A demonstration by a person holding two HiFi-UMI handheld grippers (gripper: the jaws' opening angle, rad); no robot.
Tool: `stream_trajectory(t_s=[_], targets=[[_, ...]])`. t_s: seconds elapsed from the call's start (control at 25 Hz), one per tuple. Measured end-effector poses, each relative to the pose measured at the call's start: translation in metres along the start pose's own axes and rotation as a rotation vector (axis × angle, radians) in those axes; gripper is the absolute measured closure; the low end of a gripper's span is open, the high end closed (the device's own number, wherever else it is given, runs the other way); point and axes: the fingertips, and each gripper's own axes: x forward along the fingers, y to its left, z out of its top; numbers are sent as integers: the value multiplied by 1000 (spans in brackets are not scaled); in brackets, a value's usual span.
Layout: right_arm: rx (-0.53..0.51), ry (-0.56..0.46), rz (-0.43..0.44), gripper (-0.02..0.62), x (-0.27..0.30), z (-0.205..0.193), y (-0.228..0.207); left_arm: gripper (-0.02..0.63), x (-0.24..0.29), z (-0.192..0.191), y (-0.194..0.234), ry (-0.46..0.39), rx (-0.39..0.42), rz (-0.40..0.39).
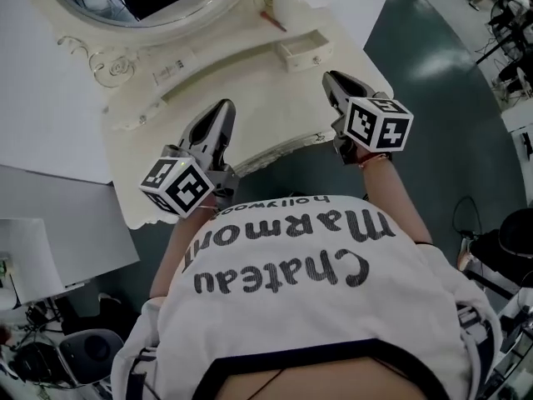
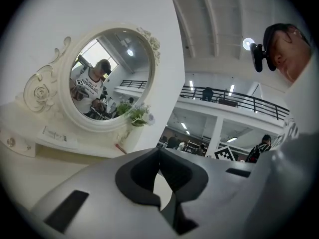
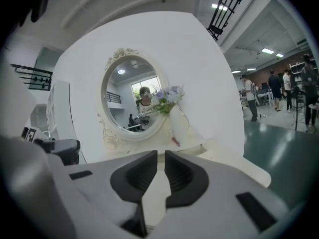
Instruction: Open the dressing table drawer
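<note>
Cream drawer (image 1: 305,50) sits back right on the tabletop (image 1: 250,98), near the right hand-held gripper (image 1: 331,78), whose jaws are narrowly apart and empty. Left hand-held gripper (image 1: 221,111) is closed and empty. Best bet: widen, catch the drawer front, pull straight. Mirror (image 3: 130,96), vase (image 3: 177,121), green floor (image 1: 441,98), busy hall.

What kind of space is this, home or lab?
Likely a large indoor lab or studio hall, not a home: the dressing table stands against a bare white partition, with a railed mezzanine and people on an open green floor behind.
</note>
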Motion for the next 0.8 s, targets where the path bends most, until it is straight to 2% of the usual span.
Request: stream_trajectory(t_s=[0.2, 0.4, 0.64, 0.8], targets=[[-19, -107, -10, 539, -33, 20, 39, 583, -14, 1, -7, 24, 42, -12], [-55, -162, -23, 541, -55, 25, 72, 583, -34, 4, -15, 9, 85, -35], [-63, -158, -58, 541, -73, 12, 88, 583, -55, -2, -15, 14, 141, -36], [-63, -140, -97, 541, -89, -3, 88, 583, -61, -9, -17, 23, 124, -53]])
